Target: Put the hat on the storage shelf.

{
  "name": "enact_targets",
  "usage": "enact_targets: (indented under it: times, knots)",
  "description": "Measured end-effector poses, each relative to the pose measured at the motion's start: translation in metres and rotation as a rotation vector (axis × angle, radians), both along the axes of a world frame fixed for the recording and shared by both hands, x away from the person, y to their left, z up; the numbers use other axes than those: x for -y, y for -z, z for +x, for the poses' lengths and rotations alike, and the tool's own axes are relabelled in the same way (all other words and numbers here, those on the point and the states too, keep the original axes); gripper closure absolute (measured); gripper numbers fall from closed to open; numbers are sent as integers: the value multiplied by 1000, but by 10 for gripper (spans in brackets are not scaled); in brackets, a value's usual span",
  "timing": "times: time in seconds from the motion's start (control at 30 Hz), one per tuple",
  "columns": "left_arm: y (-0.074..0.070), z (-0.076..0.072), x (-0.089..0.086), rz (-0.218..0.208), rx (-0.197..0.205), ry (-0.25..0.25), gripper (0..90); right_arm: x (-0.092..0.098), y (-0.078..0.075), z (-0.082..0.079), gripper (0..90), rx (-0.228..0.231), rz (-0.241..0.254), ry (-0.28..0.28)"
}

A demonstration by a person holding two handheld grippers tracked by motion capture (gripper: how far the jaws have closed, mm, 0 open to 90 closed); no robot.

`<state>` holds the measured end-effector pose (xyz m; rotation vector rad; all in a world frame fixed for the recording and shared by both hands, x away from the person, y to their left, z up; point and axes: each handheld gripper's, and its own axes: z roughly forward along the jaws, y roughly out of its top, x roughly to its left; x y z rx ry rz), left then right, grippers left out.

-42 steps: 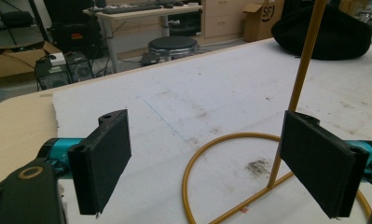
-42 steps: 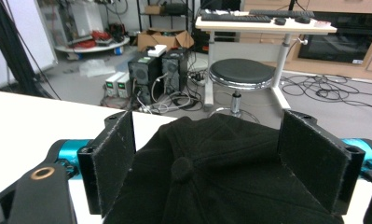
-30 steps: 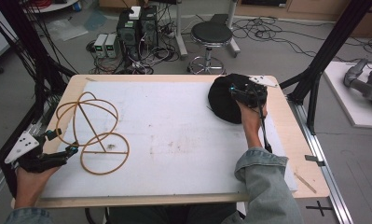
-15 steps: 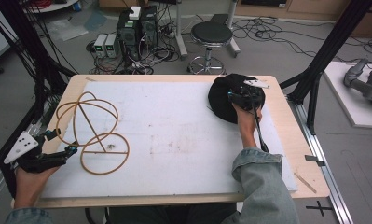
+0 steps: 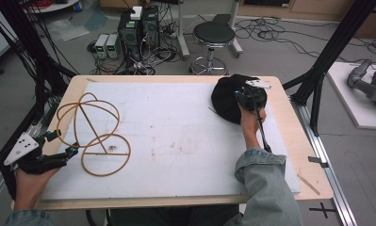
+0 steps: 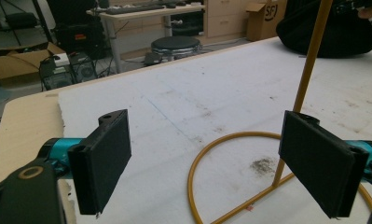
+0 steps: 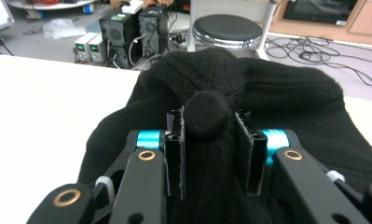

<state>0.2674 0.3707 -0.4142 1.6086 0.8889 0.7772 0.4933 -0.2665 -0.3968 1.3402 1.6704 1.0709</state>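
Observation:
A black fabric hat [image 5: 224,99] lies at the far right of the white board. My right gripper [image 5: 248,96] rests on top of it. Its jaws have just been closing and now pinch a fold of the hat [image 7: 277,98] around its round top button [image 7: 207,112], so the right gripper [image 7: 210,154] is shut on the cloth. A yellow wire frame [image 5: 92,134] of hoops and a rod stands at the left. My left gripper [image 5: 62,143] lies beside its base ring, open. In the left gripper view, the left gripper [image 6: 209,163] has its pads wide apart, with the frame's rod [image 6: 309,60] beyond them.
A white foam board [image 5: 176,141] covers most of the wooden table [image 5: 289,113]. Behind the table stand a black stool [image 5: 214,35] and electronics boxes [image 5: 138,28] with cables on the floor. Black frame posts flank both sides.
The right gripper has settled slightly onto the hat and its jaws have come together on the cloth. The left hand and the wire frame have not moved.

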Motion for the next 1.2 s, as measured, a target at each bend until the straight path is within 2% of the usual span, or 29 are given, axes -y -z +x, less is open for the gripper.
enact_targets:
  times: [0.1, 0.4, 0.63, 0.73, 0.9, 1.1, 1.2]
  knots:
    - [0, 0, 0, 1, 0, -3, 171, 1, -6, -4, 715, 11, 12, -5]
    - [1, 0, -1, 2, -1, -4, 172, 12, -29, -19, 724, 56, 134, 7]
    - [0, 0, 0, -1, 2, -4, 171, 14, -46, -29, 726, 95, 174, -8]
    - [0, 0, -2, -3, 1, -7, 172, 14, -54, -31, 727, 105, 220, -23]
    - [1, 0, -3, -1, -2, -12, 171, 7, -71, -36, 726, 138, 238, -58]
    - [1, 0, -4, -2, 0, -11, 172, -8, -95, -43, 726, 185, 238, -111]
    - [1, -1, -5, -4, 1, -14, 172, -15, -106, -46, 726, 200, 255, -139]
